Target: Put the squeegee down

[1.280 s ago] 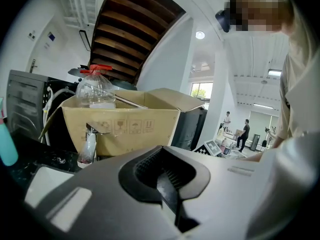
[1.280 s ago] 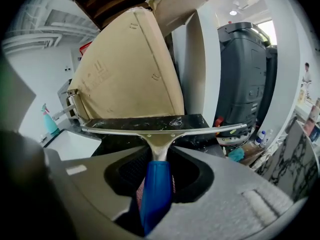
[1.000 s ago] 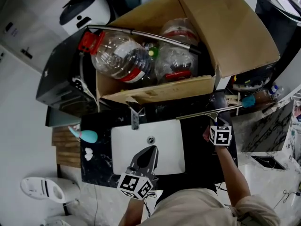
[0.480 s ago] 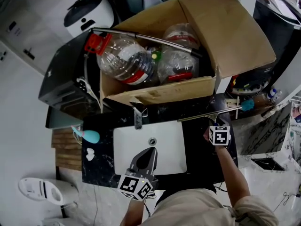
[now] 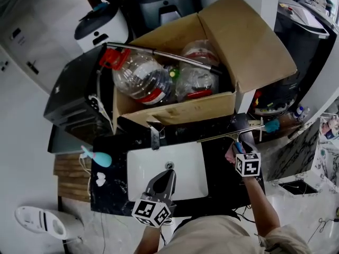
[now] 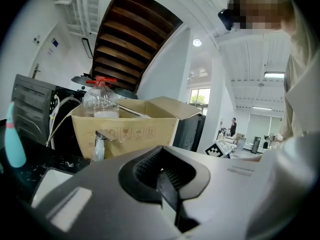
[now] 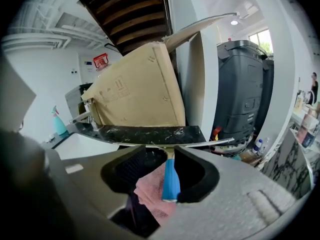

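The squeegee lies on the black countertop, its long metal blade [image 5: 228,133] just in front of the cardboard box. Its blue handle [image 7: 170,179] points back between the jaws of my right gripper [image 7: 161,171], over a pink cloth [image 7: 149,193]. Those jaws are opening: the left pad stands clear of the handle, which lies close beside the right one. In the head view the right gripper [image 5: 237,148] hovers at the handle end. My left gripper [image 5: 168,174] hangs over the front of the white sink [image 5: 143,165], its jaws together and empty; the left gripper [image 6: 162,176] shows the same from its own view.
A big cardboard box [image 5: 175,111] holding plastic bottles [image 5: 139,75] stands behind the counter. A chrome faucet [image 5: 154,134] sits at the sink's back edge. A teal bottle [image 5: 100,157] lies on the counter's left, and a teal brush [image 5: 271,125] is at the far right.
My right gripper has drawn back a little from the blade toward me while the squeegee stays on the counter. The left gripper has hardly moved.
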The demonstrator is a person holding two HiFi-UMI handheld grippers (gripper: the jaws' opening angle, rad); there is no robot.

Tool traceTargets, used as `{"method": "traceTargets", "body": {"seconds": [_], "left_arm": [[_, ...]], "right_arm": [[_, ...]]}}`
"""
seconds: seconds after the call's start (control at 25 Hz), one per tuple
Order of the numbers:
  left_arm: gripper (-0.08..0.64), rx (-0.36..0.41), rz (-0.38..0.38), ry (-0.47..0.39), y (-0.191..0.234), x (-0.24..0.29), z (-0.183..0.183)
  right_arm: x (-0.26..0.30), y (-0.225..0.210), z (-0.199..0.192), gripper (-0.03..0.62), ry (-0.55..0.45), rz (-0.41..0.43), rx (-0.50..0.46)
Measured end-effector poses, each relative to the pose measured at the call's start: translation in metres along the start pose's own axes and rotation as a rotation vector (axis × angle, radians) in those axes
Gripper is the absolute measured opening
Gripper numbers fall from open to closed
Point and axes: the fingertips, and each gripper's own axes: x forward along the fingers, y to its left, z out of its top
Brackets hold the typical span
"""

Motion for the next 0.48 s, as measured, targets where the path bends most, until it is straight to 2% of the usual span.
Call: {"method": "traceTargets", "body": {"seconds": [0.2, 0.48], "left_arm": [[0.015, 0.013, -0.032, -0.027, -0.003, 0.001, 0.000], [0.015, 0.033, -0.077, -0.050, -0.017, 0.006, 0.009]], "right_arm": [[-0.042, 0.004, 0.002, 0.170, -0.063, 0.028, 0.034], [-0.107, 0.016, 0.019, 0.086, -0.178, 0.080, 0.024]]}}
